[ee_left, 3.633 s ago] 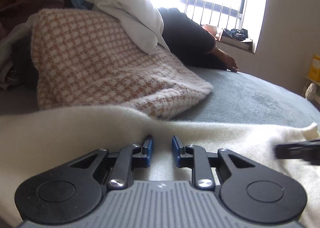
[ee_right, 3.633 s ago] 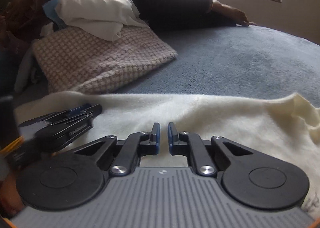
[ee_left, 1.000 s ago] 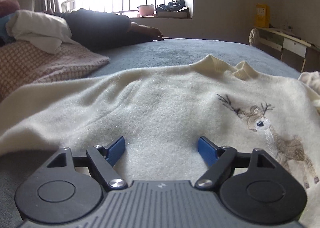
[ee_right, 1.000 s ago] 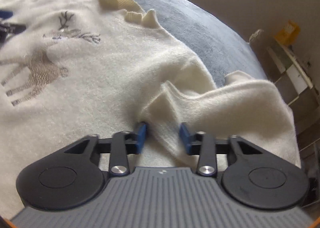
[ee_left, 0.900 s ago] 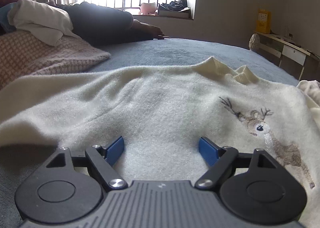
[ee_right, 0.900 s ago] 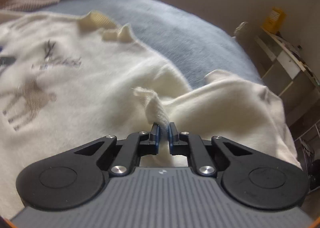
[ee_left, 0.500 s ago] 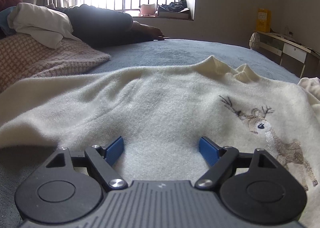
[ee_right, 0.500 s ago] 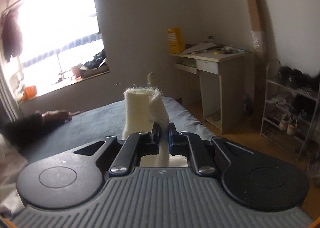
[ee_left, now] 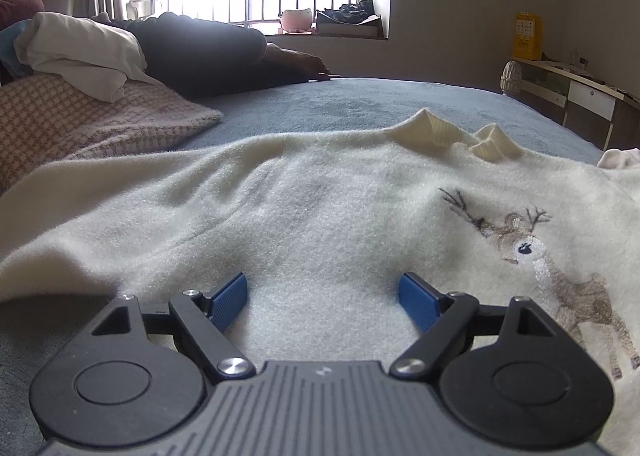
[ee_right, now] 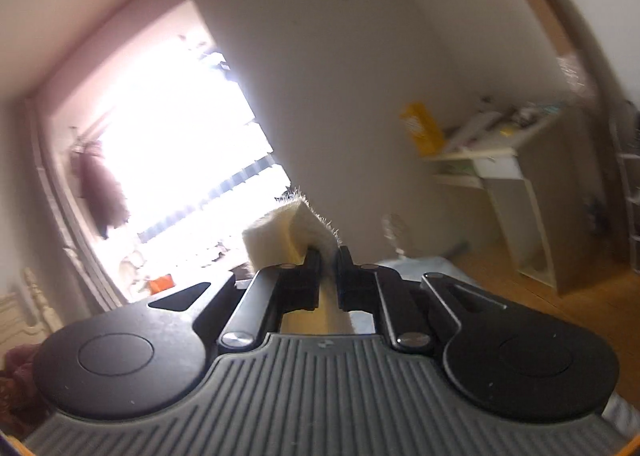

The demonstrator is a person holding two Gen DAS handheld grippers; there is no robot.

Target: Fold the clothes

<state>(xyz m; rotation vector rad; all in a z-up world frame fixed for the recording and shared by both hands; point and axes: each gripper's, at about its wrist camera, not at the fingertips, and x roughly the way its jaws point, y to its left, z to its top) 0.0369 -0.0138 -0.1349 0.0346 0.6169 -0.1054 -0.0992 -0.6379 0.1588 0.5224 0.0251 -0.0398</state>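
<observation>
Left gripper (ee_left: 322, 294): jaws spread wide, nothing between the pads, hovering low over the near body of the cream sweater (ee_left: 304, 208). Sweater lies face up and spread flat on the grey-blue bed (ee_left: 360, 104), deer embroidery (ee_left: 552, 268) to the right, ribbed collar (ee_left: 452, 136) at the far edge.

Right gripper (ee_right: 329, 276): jaws pressed together, pinching a fuzzy cream cuff or fold of cloth (ee_right: 280, 236) that stands up just past the tips, raised with the room behind it. Judged to be part of the same sweater, probably a sleeve; the link to the body is not in view.

Progress: early. No fold is visible in the body yet; sleeve fold judged in hand, remaining folds still to do.

Farther left: checked garment (ee_left: 80, 124) with white cloth (ee_left: 80, 48) piled on it, unfolded. A person's dark-clad legs (ee_left: 208, 48) rest beyond.

Hard to read: right view blurred and tilted, window (ee_right: 180, 160) blown out; the sweater's right side is cut off in the left view.
</observation>
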